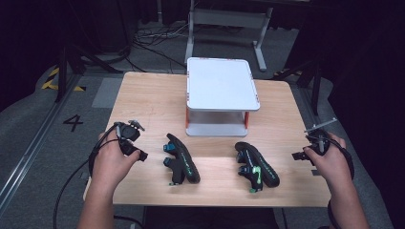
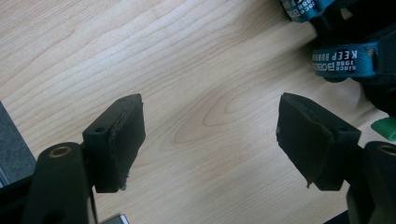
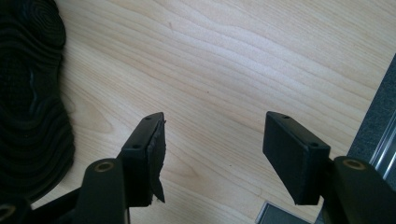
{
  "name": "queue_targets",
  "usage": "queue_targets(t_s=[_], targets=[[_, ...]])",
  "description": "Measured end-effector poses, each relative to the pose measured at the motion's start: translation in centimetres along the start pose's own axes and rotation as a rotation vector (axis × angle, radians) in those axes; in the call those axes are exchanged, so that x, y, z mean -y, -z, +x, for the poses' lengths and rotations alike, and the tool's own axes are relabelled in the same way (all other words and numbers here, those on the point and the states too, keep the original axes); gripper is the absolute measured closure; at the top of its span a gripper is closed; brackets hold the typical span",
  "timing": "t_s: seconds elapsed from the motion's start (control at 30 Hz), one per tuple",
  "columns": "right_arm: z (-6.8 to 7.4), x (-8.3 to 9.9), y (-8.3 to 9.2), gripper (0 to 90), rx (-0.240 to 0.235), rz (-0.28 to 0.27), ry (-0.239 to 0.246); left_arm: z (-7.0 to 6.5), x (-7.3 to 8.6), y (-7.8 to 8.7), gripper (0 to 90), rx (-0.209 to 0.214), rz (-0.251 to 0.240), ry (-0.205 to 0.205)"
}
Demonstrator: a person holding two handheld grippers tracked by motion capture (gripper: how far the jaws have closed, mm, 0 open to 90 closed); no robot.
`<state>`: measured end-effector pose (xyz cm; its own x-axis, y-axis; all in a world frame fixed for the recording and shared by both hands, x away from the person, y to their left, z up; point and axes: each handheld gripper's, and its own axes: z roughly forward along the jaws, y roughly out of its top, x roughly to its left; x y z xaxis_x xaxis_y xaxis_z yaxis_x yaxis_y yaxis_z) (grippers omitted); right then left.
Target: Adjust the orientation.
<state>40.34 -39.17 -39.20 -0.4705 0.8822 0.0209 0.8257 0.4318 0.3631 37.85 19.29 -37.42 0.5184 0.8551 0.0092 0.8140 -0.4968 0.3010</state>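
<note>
We are at the very start here: both tongs hang over the tabletop with nothing in them. The left tongs sit near the left edge, jaws spread wide apart over bare wood, and the left sandal lies just to their right; in the left gripper view its teal strap peeks in at the upper right. The right tongs wait at the right edge, jaws likewise apart and empty, with the right sandal to their left, its ribbed black sole showing in the right gripper view.

We judge this the approach step, before any grasp. Next, each pair of tongs needs to travel inward toward its nearer sandal, line the jaws across a narrow part, and only then close. The white two-tier rack at the far middle looks the likely destination, though that is our guess.

The count: two sandals, one rack, two tongs.
</note>
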Motion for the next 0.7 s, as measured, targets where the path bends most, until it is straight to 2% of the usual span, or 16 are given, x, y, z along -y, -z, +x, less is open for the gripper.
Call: queue_targets(t_s=[0.07, 0.17, 0.3, 0.5, 0.6, 0.7], targets=[[0.0, 0.0, -0.1, 39.8, -0.001, 0.000, 0.004, -0.2, -0.1, 0.0, 25.7, 0.017, 0.003, -0.003], [0.2, 0.0, -0.2, 39.2, -0.009, 0.000, 0.014, -0.5, -0.2, -0.1, 26.0, 0.022, 0.011, -0.024], [0.4, -0.2, -0.4, 38.7, -0.017, 0.006, 0.020, -0.8, -0.3, -0.1, 27.7, 0.036, 0.014, -0.033], [0.4, -0.3, -0.4, 38.6, -0.022, 0.009, 0.025, -1.1, -0.3, 0.0, 29.4, 0.024, 0.034, -0.041], [0.4, -0.3, -0.4, 38.5, -0.018, 0.011, 0.025, -1.3, -0.5, 0.1, 34.2, 0.039, 0.046, -0.058], [0.4, -0.2, -0.5, 38.7, -0.018, 0.025, 0.019, -1.6, -0.7, 0.3, 33.3, 0.035, 0.057, -0.084]])
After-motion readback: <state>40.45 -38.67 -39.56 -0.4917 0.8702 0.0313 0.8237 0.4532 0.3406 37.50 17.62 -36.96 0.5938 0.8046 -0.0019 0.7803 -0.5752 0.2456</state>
